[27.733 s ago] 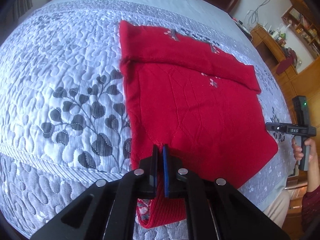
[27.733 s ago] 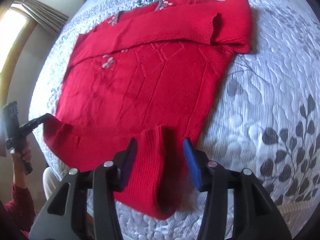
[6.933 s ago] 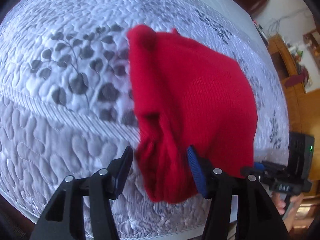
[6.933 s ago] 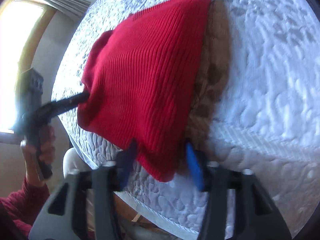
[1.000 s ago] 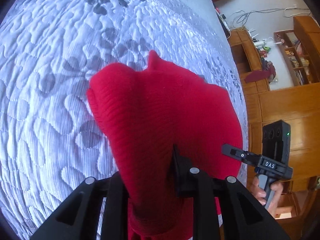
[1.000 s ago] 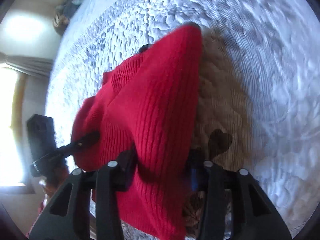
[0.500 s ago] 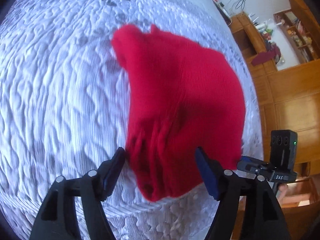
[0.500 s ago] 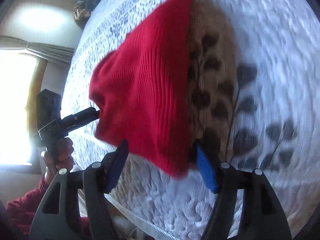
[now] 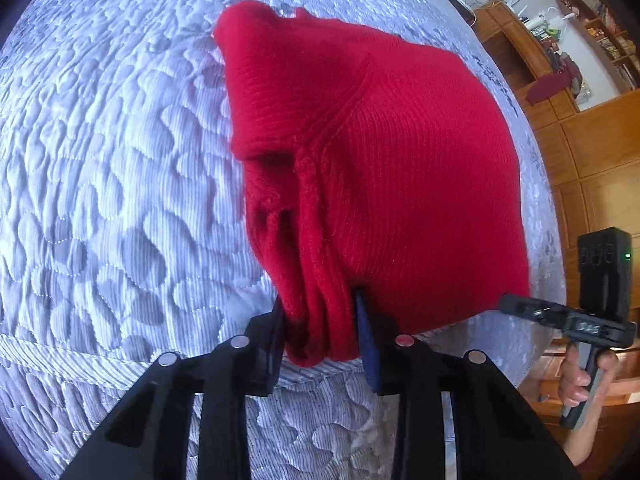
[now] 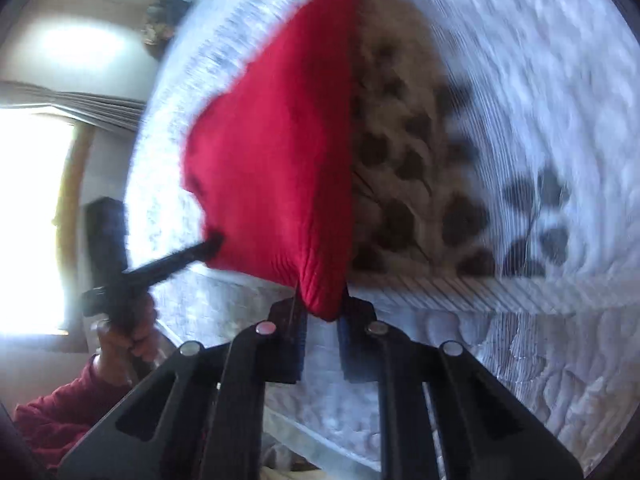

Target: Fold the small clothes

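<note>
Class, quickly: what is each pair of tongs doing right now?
Left tongs: shut on the folded red knitted sweater.
Right tongs: shut on the same sweater's other corner.

Red sweater (image 9: 400, 184): ribbed knit cloth, showing matt and slightly fuzzy. Bedspread (image 9: 100, 160): quilted cloth, looking puckered with stitched ridges. Left gripper (image 9: 320, 344): matt black plastic carrying shiny metal rivets, blue pads. Cabinet (image 9: 592, 152): wood, showing smooth, semi-gloss.
</note>
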`<state>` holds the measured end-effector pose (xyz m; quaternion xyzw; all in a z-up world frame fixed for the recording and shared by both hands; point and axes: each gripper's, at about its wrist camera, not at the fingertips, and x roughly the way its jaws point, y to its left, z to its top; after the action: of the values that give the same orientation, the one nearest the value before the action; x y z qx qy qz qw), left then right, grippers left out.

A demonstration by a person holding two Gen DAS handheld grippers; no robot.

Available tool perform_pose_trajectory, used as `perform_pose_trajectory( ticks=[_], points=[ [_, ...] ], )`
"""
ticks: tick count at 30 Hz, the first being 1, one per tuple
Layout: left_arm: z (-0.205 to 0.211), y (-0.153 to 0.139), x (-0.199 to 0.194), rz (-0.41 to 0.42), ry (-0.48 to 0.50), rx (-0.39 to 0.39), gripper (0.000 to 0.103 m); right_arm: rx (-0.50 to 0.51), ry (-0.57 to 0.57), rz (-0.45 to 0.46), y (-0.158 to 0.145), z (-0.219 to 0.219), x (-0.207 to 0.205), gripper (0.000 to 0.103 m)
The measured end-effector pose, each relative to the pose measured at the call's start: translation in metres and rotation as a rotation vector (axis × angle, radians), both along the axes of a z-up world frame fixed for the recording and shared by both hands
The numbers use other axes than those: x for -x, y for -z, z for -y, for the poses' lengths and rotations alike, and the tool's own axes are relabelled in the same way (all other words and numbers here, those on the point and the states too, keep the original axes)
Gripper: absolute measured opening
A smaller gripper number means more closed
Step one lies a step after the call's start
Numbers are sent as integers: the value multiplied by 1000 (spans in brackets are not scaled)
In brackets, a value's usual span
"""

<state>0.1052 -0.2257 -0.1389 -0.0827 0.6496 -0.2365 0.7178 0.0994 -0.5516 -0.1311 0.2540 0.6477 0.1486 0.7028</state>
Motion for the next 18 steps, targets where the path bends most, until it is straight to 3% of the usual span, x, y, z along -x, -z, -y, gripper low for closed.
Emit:
perform_pose_trajectory(
  ticks=[5,8,9,14,18],
  points=[
    [4,-8,12,17,32,-29,36,23,6,29,-3,-2,6,14],
    [-12,-22,13,-41,0,10,36,153,-14,81,-28,-5,15,33],
    [-19,-28,11,-43,-21,29,36,185,-16,111,-38,-7,19,35],
    [-23,-67,3,86,-53,58,38,156,-30,251,-87,-20,11,35],
    [2,-71,-11,90,-15,86,42,177,-100,267,-85,-52,-13,35]
  ],
)
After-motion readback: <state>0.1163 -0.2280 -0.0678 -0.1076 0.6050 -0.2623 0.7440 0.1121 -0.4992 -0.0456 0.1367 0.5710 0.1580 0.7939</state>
